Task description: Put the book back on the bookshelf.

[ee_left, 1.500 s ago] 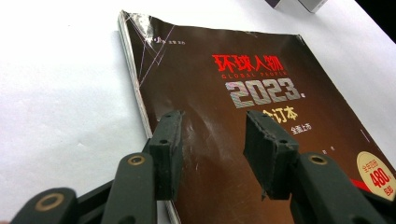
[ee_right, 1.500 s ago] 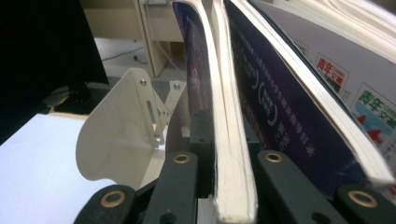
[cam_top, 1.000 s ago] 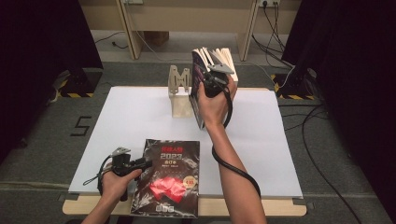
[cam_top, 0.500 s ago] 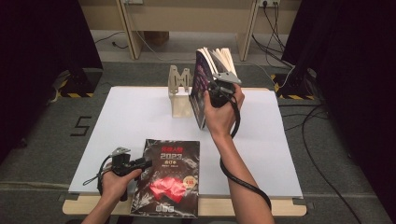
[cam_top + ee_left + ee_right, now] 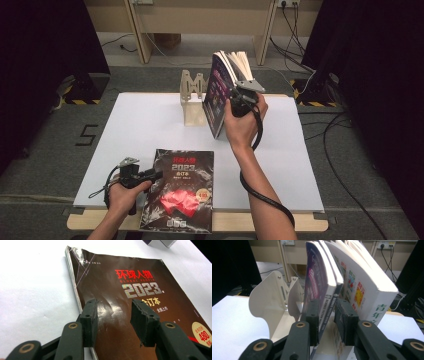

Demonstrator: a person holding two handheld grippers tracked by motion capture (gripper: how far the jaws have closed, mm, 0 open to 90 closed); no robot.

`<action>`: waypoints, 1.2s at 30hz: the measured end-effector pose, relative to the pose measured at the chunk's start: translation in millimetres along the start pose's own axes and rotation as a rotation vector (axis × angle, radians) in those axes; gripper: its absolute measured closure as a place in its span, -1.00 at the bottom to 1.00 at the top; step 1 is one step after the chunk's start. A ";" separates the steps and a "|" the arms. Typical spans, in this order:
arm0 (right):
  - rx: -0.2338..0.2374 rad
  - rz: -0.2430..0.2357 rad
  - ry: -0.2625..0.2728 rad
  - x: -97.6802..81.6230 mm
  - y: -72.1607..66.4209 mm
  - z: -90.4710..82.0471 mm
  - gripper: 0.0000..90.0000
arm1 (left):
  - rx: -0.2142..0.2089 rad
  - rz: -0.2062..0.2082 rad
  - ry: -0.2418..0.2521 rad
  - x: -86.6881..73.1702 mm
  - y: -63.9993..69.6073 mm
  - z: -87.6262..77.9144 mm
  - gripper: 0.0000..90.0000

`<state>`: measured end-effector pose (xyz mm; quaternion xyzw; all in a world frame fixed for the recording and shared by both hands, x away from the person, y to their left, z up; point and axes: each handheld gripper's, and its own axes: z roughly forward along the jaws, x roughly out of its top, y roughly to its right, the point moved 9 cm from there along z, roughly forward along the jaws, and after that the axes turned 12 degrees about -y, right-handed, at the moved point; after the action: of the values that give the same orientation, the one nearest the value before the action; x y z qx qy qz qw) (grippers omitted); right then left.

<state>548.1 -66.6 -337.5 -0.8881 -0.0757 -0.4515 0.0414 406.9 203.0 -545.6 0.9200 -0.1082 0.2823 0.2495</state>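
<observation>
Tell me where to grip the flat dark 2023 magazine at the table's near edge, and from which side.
Grip the flat dark 2023 magazine by its bound left edge, coming in low from the left, where the left gripper already hovers open over that edge. It lies flat on the white table, so only an edge offers a bite; the spine looks stiffest, and sliding one jaw beneath probably works best.
</observation>
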 end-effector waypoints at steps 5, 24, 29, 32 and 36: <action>0.012 0.012 -0.014 4.7 1.1 6.3 0.65 | 0.001 -0.001 -0.001 -0.2 -0.7 -0.3 0.25; 0.058 -0.023 -0.059 25.0 -19.7 26.2 0.72 | -0.001 0.001 -0.002 -0.2 -0.7 0.4 0.25; 0.087 -0.003 -0.117 28.8 -23.6 37.3 0.80 | -0.002 0.002 -0.003 -0.3 -1.0 0.6 0.25; 0.100 0.010 -0.129 31.1 -24.3 38.7 0.84 | -0.001 0.004 -0.004 -0.3 -0.9 0.6 0.25; 0.114 0.018 -0.081 35.9 -26.1 40.4 0.85 | 0.000 0.006 -0.005 -0.4 -0.9 0.7 0.25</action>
<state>596.6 -31.6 -332.1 -0.9025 -0.0949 -0.4096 0.0930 407.2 203.5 -546.7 0.9204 -0.1115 0.2806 0.2484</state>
